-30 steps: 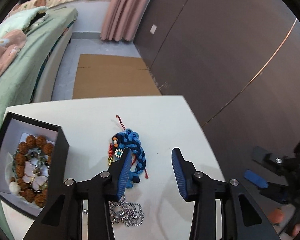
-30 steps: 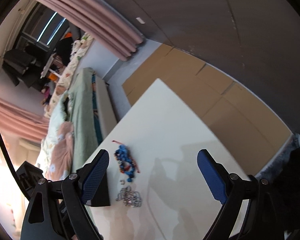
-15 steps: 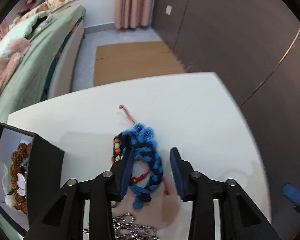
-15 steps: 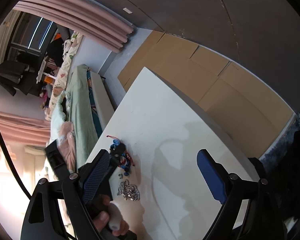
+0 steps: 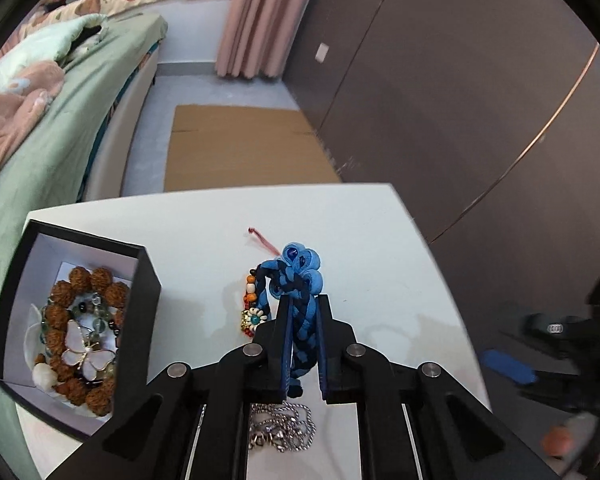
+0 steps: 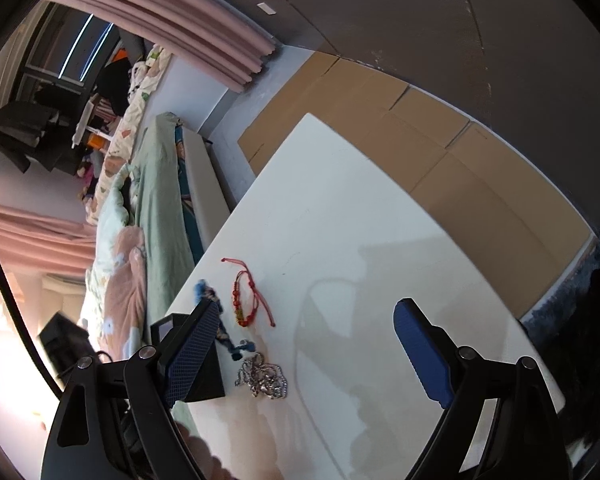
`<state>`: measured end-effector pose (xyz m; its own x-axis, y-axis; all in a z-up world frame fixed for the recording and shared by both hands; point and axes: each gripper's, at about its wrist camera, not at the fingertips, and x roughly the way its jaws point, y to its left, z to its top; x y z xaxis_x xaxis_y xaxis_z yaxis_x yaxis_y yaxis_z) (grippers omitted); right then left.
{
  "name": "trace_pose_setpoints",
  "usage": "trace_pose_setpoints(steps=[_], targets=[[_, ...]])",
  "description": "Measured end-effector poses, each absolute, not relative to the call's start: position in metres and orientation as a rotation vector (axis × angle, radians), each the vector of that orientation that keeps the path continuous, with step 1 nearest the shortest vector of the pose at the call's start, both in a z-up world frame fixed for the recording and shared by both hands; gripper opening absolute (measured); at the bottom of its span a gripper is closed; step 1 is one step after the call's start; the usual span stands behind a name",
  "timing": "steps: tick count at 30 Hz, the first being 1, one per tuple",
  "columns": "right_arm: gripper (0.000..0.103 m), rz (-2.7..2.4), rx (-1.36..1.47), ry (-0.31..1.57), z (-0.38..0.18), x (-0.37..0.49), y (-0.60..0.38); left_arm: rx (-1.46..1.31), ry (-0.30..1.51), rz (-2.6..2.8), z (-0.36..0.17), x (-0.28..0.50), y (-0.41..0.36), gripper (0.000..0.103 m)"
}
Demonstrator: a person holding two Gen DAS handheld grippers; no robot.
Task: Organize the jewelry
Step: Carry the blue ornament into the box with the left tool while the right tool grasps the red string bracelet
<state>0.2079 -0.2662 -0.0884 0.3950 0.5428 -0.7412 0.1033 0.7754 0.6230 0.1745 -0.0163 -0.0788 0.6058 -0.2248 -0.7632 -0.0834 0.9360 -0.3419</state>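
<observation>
We have the left gripper (image 5: 303, 322) clamped on the blue braided bracelet (image 5: 296, 300), jaws drawn in tight on either side of the braid, whose knotted flower end sticks up past the fingertips and whose tail hangs down between the arms. From our right wrist view the braid looks raised off the white table (image 6: 340, 220), though we cannot tell for sure. Taking the black jewelry box (image 5: 80, 320) as our marker: it sits open at the table's left edge with a brown bead bracelet (image 5: 84, 292) and a butterfly pendant (image 5: 86, 354) inside. Just right of the box lies a beaded red cord bracelet (image 6: 246, 298), and nearer us than that a heap of silver chain (image 5: 282, 426). Our right gripper (image 6: 306, 354) hangs low over the table well right of the box, tilted, jaws spread wide, gripping nothing.
</observation>
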Motion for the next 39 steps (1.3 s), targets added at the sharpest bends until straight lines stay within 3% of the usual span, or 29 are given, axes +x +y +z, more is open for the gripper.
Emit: trace_pose_setpoints(steps=[3, 5, 12, 23, 31, 36, 39], targets=[[0.089, 0.325, 0.641, 1.146, -0.089, 0.208, -0.255, -0.393, 0.891, -0.107, -0.073, 0.167, -0.009, 0.011], [0.080, 0.352, 0.619, 1.147, -0.091, 0.209, -0.244, -0.414, 0.882, -0.114, -0.071, 0.162, -0.002, 0.011], [0.065, 0.397, 0.471, 1.125, -0.088, 0.225, -0.203, -0.475, 0.830, -0.098, -0.055, 0.154, 0.036, 0.010], [0.054, 0.407, 0.243, 1.166, -0.101, 0.249, -0.152, -0.531, 0.803, -0.029, -0.049, 0.137, 0.096, 0.011], [0.051, 0.378, 0.103, 1.197, -0.117, 0.256, -0.123, -0.584, 0.821, -0.026, -0.060, 0.133, 0.119, 0.011], [0.037, 0.353, 0.035, 1.207, -0.123, 0.259, -0.110, -0.641, 0.884, -0.043, -0.067, 0.135, 0.127, 0.017], [0.011, 0.328, -0.023, 1.192, -0.123, 0.257, -0.107, -0.660, 0.891, -0.039, -0.066, 0.132, 0.130, 0.041]])
